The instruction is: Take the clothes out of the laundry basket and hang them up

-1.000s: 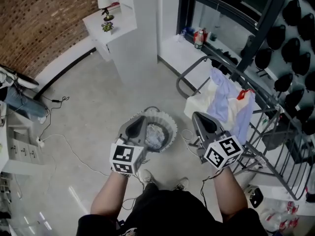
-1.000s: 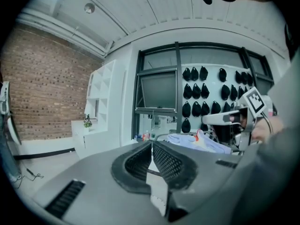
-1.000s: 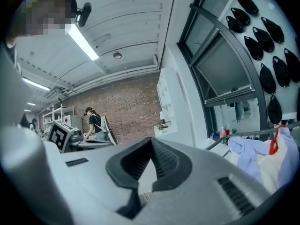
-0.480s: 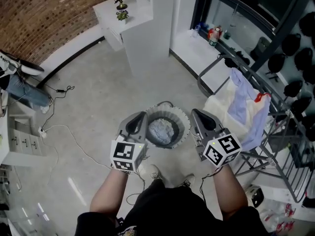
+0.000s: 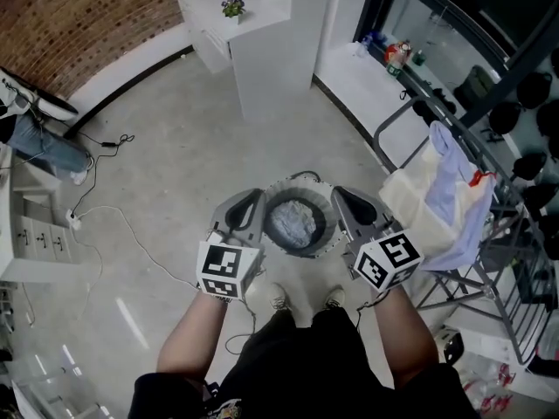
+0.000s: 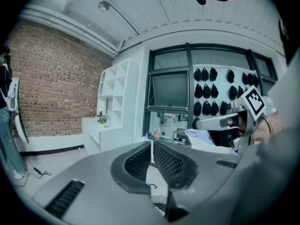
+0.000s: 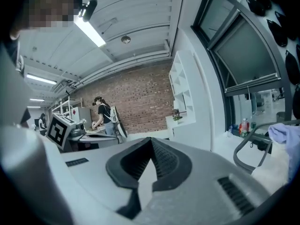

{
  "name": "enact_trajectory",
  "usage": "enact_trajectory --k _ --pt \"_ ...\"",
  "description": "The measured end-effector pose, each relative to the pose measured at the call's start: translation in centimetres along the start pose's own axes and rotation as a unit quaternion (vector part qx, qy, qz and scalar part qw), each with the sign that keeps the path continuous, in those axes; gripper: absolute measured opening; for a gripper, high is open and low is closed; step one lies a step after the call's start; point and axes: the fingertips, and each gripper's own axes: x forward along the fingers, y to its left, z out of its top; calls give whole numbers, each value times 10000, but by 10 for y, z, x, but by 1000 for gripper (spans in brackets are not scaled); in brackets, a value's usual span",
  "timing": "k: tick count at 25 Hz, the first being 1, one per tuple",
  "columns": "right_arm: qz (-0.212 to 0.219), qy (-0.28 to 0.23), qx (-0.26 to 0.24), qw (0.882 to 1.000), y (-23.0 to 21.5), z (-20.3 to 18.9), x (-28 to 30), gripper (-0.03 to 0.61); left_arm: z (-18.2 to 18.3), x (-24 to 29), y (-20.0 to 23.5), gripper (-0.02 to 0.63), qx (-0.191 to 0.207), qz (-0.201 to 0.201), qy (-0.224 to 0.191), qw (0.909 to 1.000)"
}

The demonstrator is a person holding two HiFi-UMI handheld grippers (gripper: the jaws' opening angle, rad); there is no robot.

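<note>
A round white laundry basket (image 5: pixel 325 234) stands on the floor just ahead of my feet, with a pale grey bundle of clothes (image 5: pixel 293 221) inside. My left gripper (image 5: pixel 253 197) hovers over its left rim, shut and empty, its jaws pressed together (image 6: pixel 152 144). Over the right rim, my right gripper (image 5: pixel 336 195) is likewise shut with nothing held (image 7: pixel 151 139). At the right stands a metal drying rack (image 5: pixel 476 260) carrying a cream cloth (image 5: pixel 417 208) and a lavender garment (image 5: pixel 456 177).
A white pillar and shelf unit (image 5: pixel 271 51) rise beyond the basket. Cables (image 5: pixel 113 225) trail over the floor at the left. Bottles (image 5: pixel 400 55) stand on the window ledge. A person (image 7: pixel 102 114) works at a far bench. My shoes (image 5: pixel 271 299) are right below the basket.
Both grippers have shifted across the room toward the basket and slightly down; the basket now sits between them instead of off to one side. Both jaws stayed shut.
</note>
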Motion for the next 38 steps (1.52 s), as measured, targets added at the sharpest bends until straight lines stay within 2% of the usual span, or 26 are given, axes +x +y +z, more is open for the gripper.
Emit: enact_trajectory --k 12,21,30,38 --pt "700 257 -127 9971 0 -23 35 8 -27 12 -5 13 -174 246 145 9994" --pt "1365 528 -103 9892 -28 -46 48 25 -38 41 -20 14 -278 727 331 9964" --pt "1807 771 31 9805 -67 -72 62 32 -60 79 -34 14 -397 1122 517 9915" --pt "2176 1067 164 9700 -85 -116 77 51 -92 96 -36 17 -433 1513 621 9856"
